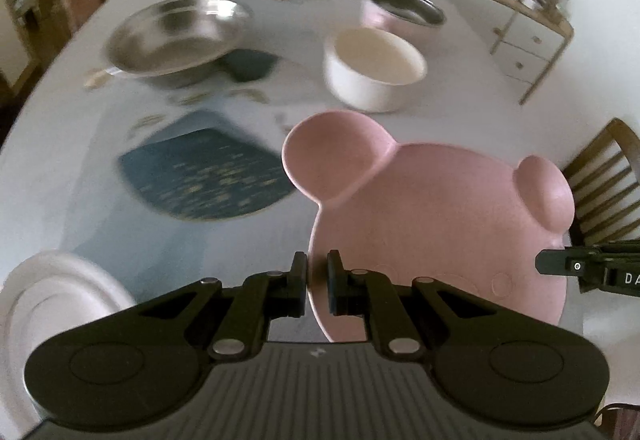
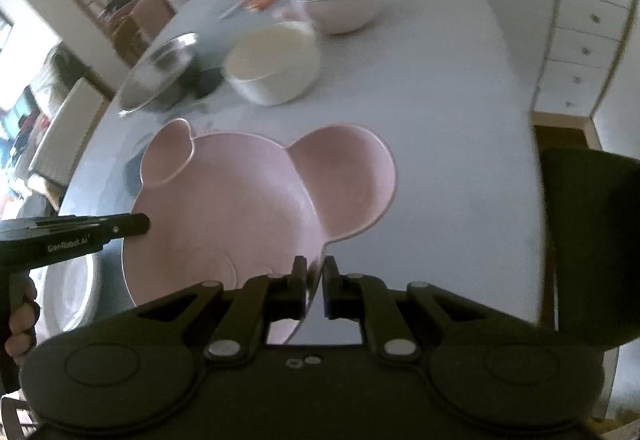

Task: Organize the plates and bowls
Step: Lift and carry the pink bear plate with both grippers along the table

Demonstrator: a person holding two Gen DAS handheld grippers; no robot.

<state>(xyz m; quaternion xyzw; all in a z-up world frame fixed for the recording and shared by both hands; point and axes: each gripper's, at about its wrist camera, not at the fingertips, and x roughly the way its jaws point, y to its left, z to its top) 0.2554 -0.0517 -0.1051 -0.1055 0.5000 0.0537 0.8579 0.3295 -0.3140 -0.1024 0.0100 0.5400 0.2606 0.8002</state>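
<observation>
- While both grippers grip one item, the rest of the table (image 1: 60, 112) looks unsorted; my read is the task is early.
- Pink bear-shaped plate (image 1: 432, 208) is held above the tabletop, tilted, ears pointing away from the person.
- Left gripper (image 1: 317, 286): jaws closed on the plate's left rim.
- Right gripper (image 2: 315, 286): jaws pinched on the plate's right rim, just below one ear.
- White plate (image 1: 52, 300) sits at the near left table edge, below and left of the pink one; a likely stacking spot, though that is a guess.
- Still loose farther back: white bowl (image 1: 374, 68), steel bowl (image 1: 176, 36), pink pot with dark inside (image 1: 402, 12). All stand apart, none nested.
- Blue patterned mat (image 1: 204, 176) lies bare between the white plate and the bowls.
- Left to do, by my judgement: set the pink plate down, then gather the bowls.
- Views are motion-blurred; fine detail is unsure.
</observation>
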